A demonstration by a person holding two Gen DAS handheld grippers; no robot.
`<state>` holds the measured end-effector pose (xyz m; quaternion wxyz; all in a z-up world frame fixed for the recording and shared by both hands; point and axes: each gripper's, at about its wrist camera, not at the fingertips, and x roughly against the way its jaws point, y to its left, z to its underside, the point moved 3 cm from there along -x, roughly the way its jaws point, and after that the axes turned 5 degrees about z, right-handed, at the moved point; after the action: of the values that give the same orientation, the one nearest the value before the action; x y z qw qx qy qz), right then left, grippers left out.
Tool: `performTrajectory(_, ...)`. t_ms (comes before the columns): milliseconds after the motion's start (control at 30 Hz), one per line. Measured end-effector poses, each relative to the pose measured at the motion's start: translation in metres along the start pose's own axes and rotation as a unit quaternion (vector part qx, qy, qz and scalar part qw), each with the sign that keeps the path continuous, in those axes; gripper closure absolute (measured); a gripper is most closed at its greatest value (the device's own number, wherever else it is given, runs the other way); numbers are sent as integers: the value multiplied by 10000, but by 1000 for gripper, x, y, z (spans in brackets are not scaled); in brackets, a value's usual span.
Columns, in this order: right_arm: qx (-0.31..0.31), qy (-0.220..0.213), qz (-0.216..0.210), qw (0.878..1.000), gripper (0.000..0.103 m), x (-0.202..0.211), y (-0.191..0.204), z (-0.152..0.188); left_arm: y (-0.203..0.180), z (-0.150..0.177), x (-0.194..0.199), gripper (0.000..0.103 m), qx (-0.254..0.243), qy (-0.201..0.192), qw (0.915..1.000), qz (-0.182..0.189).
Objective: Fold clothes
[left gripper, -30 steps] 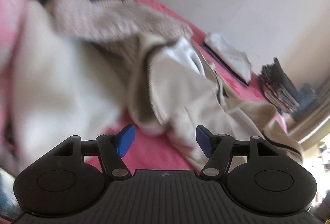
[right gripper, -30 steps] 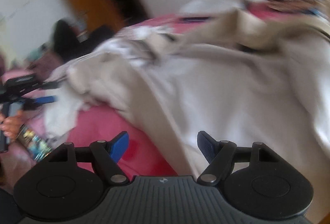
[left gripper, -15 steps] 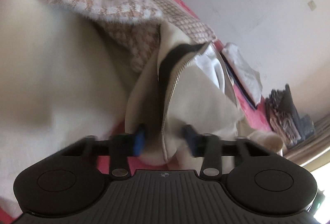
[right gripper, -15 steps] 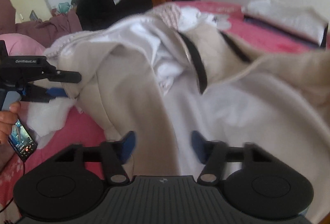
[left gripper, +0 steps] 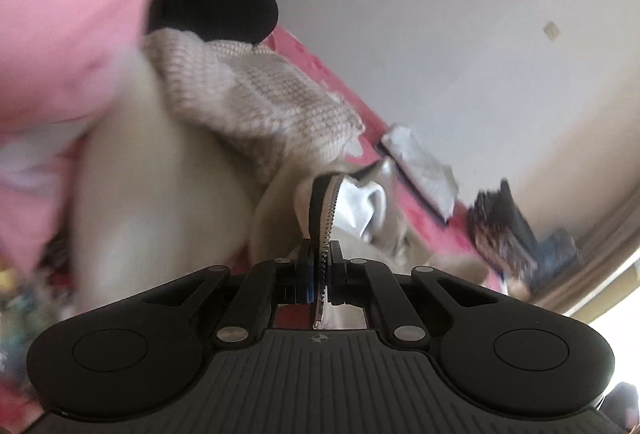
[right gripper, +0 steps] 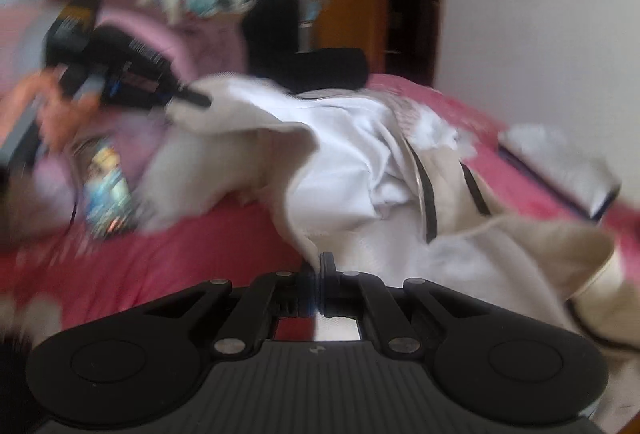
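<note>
Your left gripper is clamped on the jacket zipper edge, right gripper on its hem; pink bed lies bare left of it.

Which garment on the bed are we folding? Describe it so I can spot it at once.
On the pink bed, amid the pale heap in the middle, it is the cream jacket pinched by both the left gripper and the right gripper. Unlike the knitted sweater beside it, it is smooth, white-lined, with a dark-edged zipper.
</note>
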<state>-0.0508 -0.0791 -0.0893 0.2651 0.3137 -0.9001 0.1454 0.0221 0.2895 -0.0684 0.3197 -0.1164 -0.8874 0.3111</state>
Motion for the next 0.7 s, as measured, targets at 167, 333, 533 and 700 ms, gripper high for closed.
performTrajectory(167, 837, 583, -246, 9945, 101, 45, 39, 16, 14, 31, 31, 100, -232, 516, 9980, -268)
performTrajectory(333, 1346, 1264, -510, 9815, 101, 20, 81, 53, 52, 70, 12, 100, -294, 1425, 9843, -996)
performTrajectory(533, 1265, 1866, -695, 9718, 100, -19, 87, 80, 55, 94, -8, 98, -1067, 2045, 9592, -1635)
performTrajectory(700, 217, 2381, -746, 9681, 82, -30, 69, 73, 30, 97, 6, 76, -2087, 2061, 9339, -2044)
